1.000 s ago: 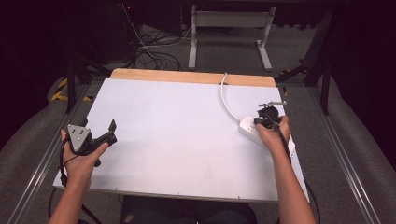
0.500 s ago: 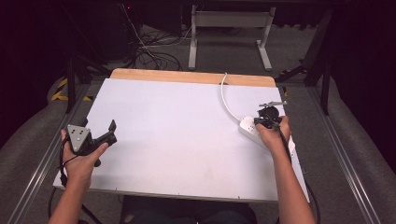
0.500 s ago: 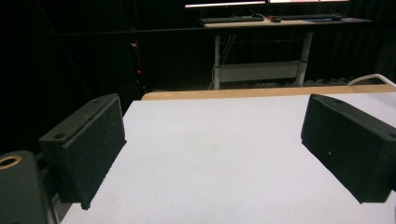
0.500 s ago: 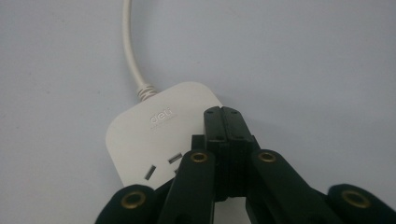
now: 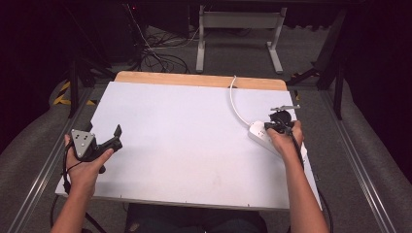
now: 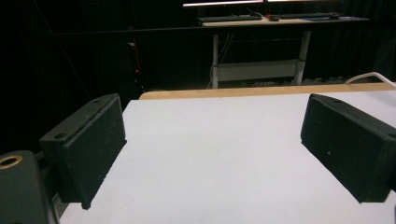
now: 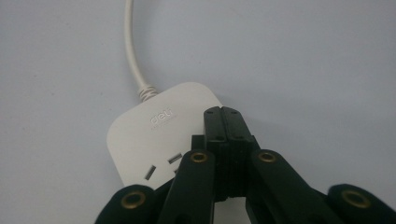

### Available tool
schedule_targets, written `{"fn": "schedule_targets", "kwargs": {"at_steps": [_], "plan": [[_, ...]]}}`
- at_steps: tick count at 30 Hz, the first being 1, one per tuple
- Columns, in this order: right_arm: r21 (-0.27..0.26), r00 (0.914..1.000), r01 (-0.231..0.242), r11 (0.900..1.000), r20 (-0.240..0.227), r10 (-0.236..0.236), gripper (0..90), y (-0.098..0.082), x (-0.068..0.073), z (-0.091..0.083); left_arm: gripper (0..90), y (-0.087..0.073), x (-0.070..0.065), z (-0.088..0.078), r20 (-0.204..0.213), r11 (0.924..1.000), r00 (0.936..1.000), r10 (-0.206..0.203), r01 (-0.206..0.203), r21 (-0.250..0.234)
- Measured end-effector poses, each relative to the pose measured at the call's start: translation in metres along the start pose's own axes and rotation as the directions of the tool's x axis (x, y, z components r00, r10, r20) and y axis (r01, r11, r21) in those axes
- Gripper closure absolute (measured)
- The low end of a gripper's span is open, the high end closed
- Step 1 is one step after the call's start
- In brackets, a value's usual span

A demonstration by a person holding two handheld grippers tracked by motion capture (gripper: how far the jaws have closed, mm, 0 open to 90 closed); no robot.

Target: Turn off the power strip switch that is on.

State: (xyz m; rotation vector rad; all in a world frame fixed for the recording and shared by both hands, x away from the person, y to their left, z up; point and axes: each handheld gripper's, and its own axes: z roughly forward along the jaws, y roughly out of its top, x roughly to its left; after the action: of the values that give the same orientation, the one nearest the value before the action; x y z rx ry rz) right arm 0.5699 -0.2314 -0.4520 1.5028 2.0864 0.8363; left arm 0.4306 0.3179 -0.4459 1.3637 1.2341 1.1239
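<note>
A white power strip (image 5: pixel 262 134) lies near the surface's (image 5: pixel 184 145) right edge, its cord (image 5: pixel 236 104) running toward the far edge. The right gripper (image 7: pixel 223 114) hovers above it, jaws closed together. The left gripper (image 5: pixel 115 136), near the left edge, holds its jaws wide apart.

In the right gripper view my right gripper (image 7: pixel 223 114) covers the near half of the white power strip (image 7: pixel 154 135), with my jaws pressed together over it, so I cannot tell whether they touch its top or hover just above. The bottom edge of that view cuts off the strip's near end. Its white cord (image 7: pixel 130 51) leaves through the top edge. From the high view my right hand (image 5: pixel 284 136) hides most of the strip, and the sockets are too small to count. In the left gripper view the right edge cuts off a stretch of cord (image 6: pixel 371 76), and the bottom edge clips the bench (image 6: pixel 210 154).
</note>
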Motion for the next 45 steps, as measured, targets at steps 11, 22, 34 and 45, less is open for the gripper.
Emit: {"fn": "schedule_targets", "kwargs": {"at_steps": [11, 22, 34, 45], "plan": [[0.003, 1.0, 0.003, 1.0, 0.007, -0.004, 90.0, 0.0, 0.001, 0.0, 7.3, 0.0, -0.002, 0.0, 0.006, 1.0, 1.0, -0.001, 0.001, 0.0], [-0.005, 0.9997, 0.018, 1.0, 0.016, -0.018, 90.0, 0.0, 0.002, -0.003, 7.4, 0.0, -0.002, -0.001, 0.01, 1.0, 0.9999, -0.006, 0.006, -0.004], [-0.027, 0.9997, -0.02, 0.999, -0.01, 0.02, 90.0, -0.005, -0.005, -0.01, 7.4, 0.001, 0.0, 0.0, 0.003, 0.9997, 0.9998, -0.022, 0.022, -0.004], [-0.181, 0.9926, -0.033, 0.983, -0.121, 0.011, 90.0, -0.016, 0.003, -0.054, 7.4, 0.002, -0.001, 0.0, 0.015, 0.9997, 0.9997, -0.021, 0.021, -0.012]]}}
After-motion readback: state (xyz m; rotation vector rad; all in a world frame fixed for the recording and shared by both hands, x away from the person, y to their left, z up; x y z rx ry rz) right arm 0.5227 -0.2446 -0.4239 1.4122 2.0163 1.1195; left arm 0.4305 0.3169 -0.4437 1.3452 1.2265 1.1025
